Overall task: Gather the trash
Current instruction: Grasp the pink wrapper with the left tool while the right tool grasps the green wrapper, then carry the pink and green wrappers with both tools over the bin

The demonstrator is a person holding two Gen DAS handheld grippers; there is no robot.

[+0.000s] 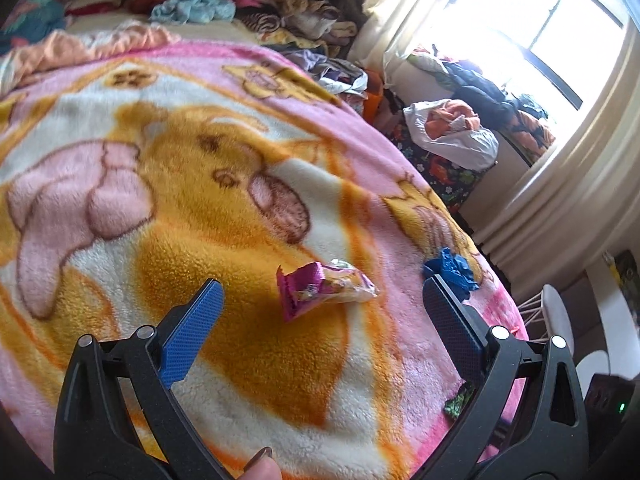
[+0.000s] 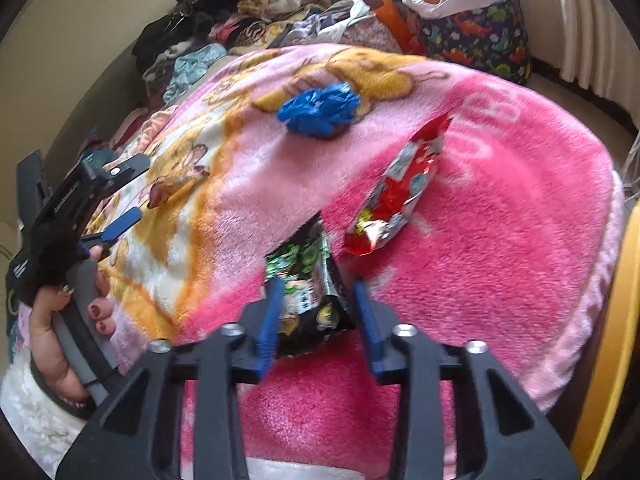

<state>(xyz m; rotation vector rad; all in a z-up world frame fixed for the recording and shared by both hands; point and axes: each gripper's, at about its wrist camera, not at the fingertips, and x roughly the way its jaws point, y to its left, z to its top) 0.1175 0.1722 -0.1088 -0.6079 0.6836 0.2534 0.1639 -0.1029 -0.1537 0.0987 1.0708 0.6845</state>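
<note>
Several pieces of trash lie on a pink and orange fleece blanket [image 1: 240, 208]. A purple snack wrapper [image 1: 320, 290] lies just ahead of my left gripper [image 1: 324, 292], which is open and above it. A crumpled blue glove [image 1: 454, 270] lies by its right finger. In the right wrist view, my right gripper [image 2: 316, 292] has its jaws on either side of a black and green wrapper [image 2: 306, 284]. A red wrapper [image 2: 400, 188] lies just beyond, and the blue glove [image 2: 320, 110] farther off. The left gripper [image 2: 120, 220] shows at the left edge.
Piles of clothes [image 1: 256, 8] line the far side of the bed. A white bag of clothes [image 1: 452, 128] sits on a dinosaur-print bag [image 2: 480, 40] by the window. The blanket's edge [image 2: 592, 280] drops off at right.
</note>
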